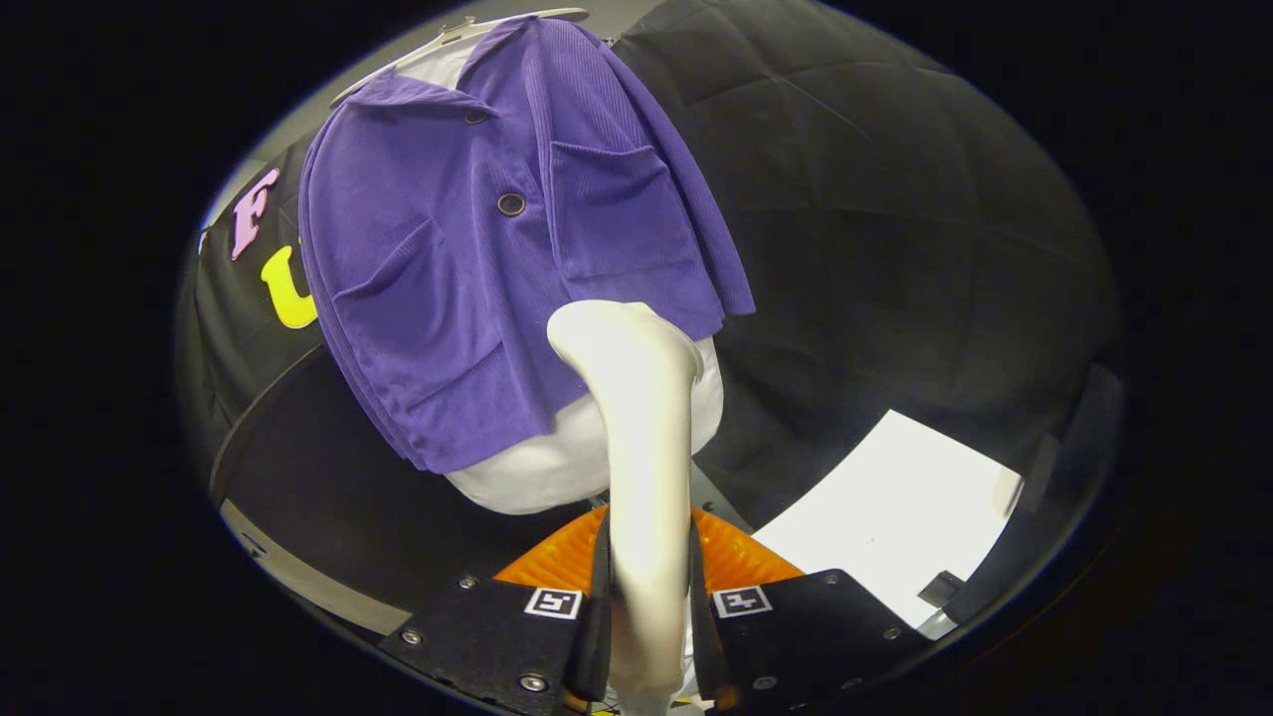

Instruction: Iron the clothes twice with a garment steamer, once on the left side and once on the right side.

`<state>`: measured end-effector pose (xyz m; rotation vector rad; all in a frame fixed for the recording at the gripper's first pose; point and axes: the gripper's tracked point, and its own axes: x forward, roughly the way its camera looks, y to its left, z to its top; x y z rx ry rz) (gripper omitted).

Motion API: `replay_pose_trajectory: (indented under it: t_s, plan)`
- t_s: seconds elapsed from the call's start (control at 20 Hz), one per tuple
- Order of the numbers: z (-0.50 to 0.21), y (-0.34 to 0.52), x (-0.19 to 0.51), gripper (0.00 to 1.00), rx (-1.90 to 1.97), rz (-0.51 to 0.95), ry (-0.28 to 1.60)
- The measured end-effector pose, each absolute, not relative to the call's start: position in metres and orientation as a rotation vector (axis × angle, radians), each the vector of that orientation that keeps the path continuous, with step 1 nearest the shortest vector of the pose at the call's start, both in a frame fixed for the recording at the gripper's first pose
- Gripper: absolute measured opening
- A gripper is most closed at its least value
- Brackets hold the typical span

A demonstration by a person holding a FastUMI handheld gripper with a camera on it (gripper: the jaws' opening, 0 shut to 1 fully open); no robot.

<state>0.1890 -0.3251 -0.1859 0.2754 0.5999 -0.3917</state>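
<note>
gripper view | gripper fingers clamping the garment steamer handle from both sides | steamer head sitting at the hem of the purple shirt, hanging on a hanger over a white garment | risk: head snagging the hem or a pocket, swinging the shirt, or the handle slipping in the grip

The jacket is purple with a fine ribbed, corduroy-like texture and dark round buttons, worn over a white garment that shows below its hem and at the collar. The garment steamer, clamped between both fingers of the gripper, is cream-white. A white sheet lies on the black table.
</note>
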Motion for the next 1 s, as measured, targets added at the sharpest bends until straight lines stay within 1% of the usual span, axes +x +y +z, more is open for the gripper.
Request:
replay_pose_trajectory:
  t_s: [0.15,0.35,0.75,1.0]
  plan:
    - [-0.186,-0.313,0.176,0.33,0.267,-0.377,0.603]
    - [-0.164,-0.288,0.158,0.34,0.257,-0.347,0.562]
    - [-0.097,-0.225,0.117,0.33,0.177,-0.22,0.447]
    - [-0.046,-0.188,0.083,0.33,0.164,-0.172,0.329]
